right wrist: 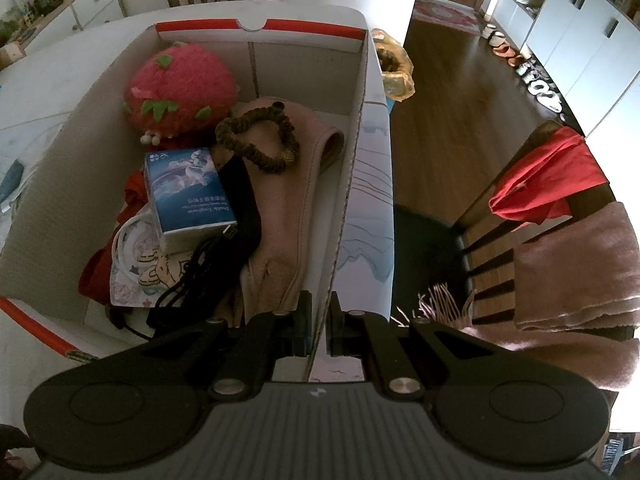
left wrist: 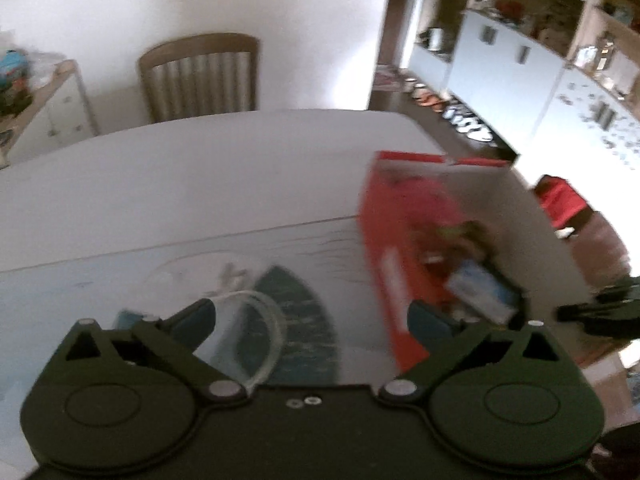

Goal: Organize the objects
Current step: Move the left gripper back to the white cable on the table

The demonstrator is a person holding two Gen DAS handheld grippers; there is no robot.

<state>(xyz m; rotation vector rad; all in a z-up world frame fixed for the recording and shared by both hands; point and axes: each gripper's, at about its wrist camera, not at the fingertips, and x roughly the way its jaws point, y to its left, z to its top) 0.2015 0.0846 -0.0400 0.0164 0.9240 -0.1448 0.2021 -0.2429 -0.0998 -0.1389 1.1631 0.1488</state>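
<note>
A red-and-white cardboard box (right wrist: 352, 168) stands on the table; it also shows blurred at the right of the left wrist view (left wrist: 384, 240). Inside lie a pink strawberry plush (right wrist: 180, 84), a blue carton (right wrist: 188, 196), a brown scrunchie (right wrist: 260, 136), a pink cloth (right wrist: 280, 216), a black cable (right wrist: 200, 272) and a patterned cloth (right wrist: 136, 264). My right gripper (right wrist: 320, 320) is shut on the box's right wall near its front corner. My left gripper (left wrist: 312, 316) is open over the table, left of the box, with a clear glass lid (left wrist: 256, 340) lying just below and between its fingers.
The white table (left wrist: 200, 184) carries a printed mat (left wrist: 296, 312). A wooden chair (left wrist: 200, 76) stands at the far side. At the right, a chair with red cloth (right wrist: 548, 176) and a pink scarf (right wrist: 580, 272) stands over wooden floor. An orange bag (right wrist: 396, 68) sits behind the box.
</note>
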